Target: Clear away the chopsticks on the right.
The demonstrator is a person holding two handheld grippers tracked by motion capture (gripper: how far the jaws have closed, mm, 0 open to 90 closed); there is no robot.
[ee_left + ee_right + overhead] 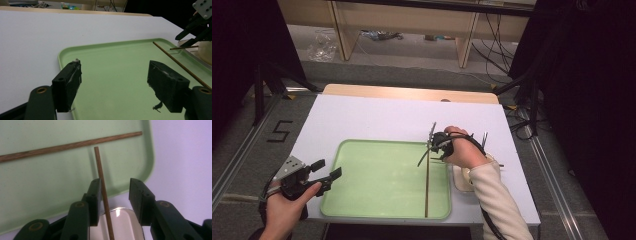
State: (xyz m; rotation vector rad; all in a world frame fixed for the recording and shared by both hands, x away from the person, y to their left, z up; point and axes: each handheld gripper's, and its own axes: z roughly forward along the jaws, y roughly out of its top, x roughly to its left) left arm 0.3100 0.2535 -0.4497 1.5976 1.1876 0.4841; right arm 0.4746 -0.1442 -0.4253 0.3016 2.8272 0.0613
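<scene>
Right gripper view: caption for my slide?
Open right claw around a wooden stick over the green tray.

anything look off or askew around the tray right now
One oddity: a second wooden stick leans against one jaw of the open right gripper, unclamped, its tip over the green tray. The first stick lies flat in the tray. No spills or damage visible.

We carry a black hand-held gripper (326, 172) on the left, with blocky jaws and a grey three-cornered plate on top dotted with small holes. Brass-coloured rings mark the pivots of its arms. Our right hand-held gripper (432, 150) is black too, with a black cable trailing along a cream long sleeve (497, 200).
</scene>
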